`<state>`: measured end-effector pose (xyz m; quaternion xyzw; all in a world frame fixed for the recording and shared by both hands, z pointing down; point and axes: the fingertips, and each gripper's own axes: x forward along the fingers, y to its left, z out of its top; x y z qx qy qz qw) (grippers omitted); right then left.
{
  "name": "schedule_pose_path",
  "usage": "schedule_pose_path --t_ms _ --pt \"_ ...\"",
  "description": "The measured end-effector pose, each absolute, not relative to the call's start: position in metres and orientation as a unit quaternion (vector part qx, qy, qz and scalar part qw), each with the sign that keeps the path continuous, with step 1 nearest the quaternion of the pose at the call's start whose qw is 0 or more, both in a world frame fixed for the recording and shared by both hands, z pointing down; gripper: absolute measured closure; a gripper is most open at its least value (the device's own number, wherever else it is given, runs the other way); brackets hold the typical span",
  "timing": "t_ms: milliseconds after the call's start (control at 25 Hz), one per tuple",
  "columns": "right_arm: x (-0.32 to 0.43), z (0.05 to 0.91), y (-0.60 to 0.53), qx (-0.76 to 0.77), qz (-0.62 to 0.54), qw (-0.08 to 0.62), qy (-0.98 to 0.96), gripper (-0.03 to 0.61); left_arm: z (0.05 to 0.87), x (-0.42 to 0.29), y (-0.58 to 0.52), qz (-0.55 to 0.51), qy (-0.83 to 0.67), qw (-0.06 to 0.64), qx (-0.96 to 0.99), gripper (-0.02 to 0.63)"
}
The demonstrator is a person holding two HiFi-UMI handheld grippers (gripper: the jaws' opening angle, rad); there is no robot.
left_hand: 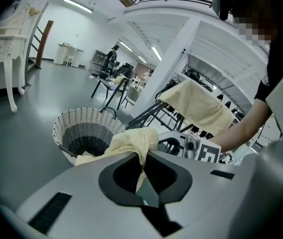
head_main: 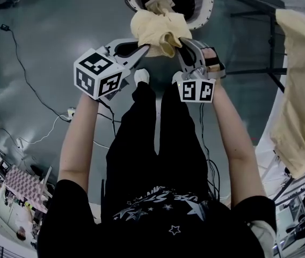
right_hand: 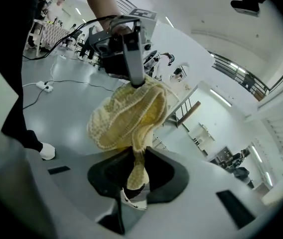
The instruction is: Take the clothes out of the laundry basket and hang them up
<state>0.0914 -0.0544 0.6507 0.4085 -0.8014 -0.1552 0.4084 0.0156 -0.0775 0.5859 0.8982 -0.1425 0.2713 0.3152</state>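
A pale yellow knitted garment [head_main: 158, 31] hangs bunched between both grippers, just above the white woven laundry basket [head_main: 205, 12]. My left gripper [head_main: 144, 50] is shut on its left edge; in the left gripper view the cloth [left_hand: 131, 141] runs down into the closed jaws [left_hand: 142, 171], with the basket [left_hand: 81, 121] below and behind. My right gripper [head_main: 183, 44] pinches the garment's right side; in the right gripper view a fold of the cloth [right_hand: 129, 113] is caught between its jaws [right_hand: 136, 176], and the left gripper [right_hand: 131, 78] holds the far end.
A drying rack at the right carries a hung yellow cloth [head_main: 300, 90] [left_hand: 199, 106]. Cables [head_main: 29, 85] and a power strip [right_hand: 44, 86] lie on the grey floor. A white table [left_hand: 7, 49] stands far left. The person's legs [head_main: 152, 144] are below the grippers.
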Motion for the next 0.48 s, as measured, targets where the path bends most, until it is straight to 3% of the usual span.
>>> schedule_pose_path --t_ms 120,480 --pt "0.089 0.636 -0.053 0.392 -0.131 0.4 -0.818 0.526 0.596 0.002 -0.08 0.287 -0.15 0.316 0.892 0.583" --pt "0.07 0.568 -0.055 0.344 -0.052 0.35 -0.87 0.535 0.64 -0.04 -0.088 0.331 -0.204 0.323 0.862 0.581"
